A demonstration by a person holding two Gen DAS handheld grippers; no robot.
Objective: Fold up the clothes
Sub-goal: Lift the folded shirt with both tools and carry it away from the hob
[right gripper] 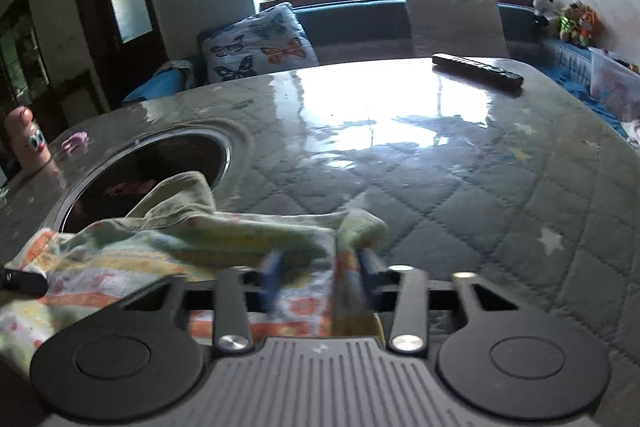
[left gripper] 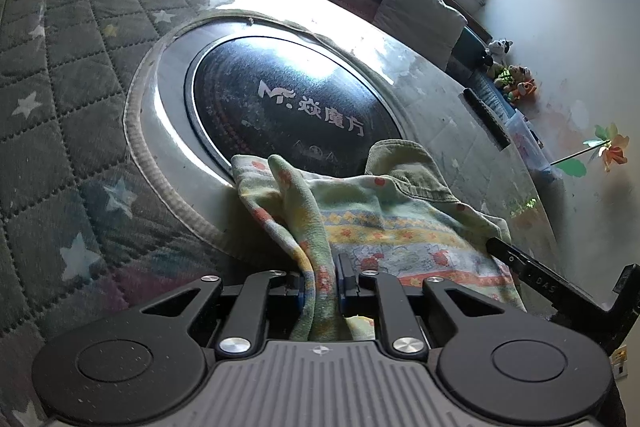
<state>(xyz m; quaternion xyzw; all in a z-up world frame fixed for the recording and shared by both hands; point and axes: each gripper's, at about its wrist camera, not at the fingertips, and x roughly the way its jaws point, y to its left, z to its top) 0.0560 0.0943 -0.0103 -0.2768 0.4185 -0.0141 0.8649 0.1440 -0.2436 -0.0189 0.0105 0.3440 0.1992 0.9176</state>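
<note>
A small patterned garment (left gripper: 400,227), pale green with yellow and orange bands, lies on the quilted table cover, partly over the round hob. My left gripper (left gripper: 322,285) is shut on a bunched edge of it, which rises in a ridge between the pads. In the right wrist view the same garment (right gripper: 168,251) spreads to the left. My right gripper (right gripper: 320,275) stands open, blurred, with a raised fold of cloth close to its right finger (right gripper: 368,265). The right gripper's finger (left gripper: 520,263) shows at the cloth's right edge. The left gripper's tip (right gripper: 20,281) pokes in at the left.
A black round hob (left gripper: 288,99) with a steel rim is sunk into the table under a glossy, star-printed quilted cover (right gripper: 460,187). A remote control (right gripper: 476,70) lies at the far side. A pink figure (right gripper: 26,139) stands far left. Cushions and soft toys line the bench behind.
</note>
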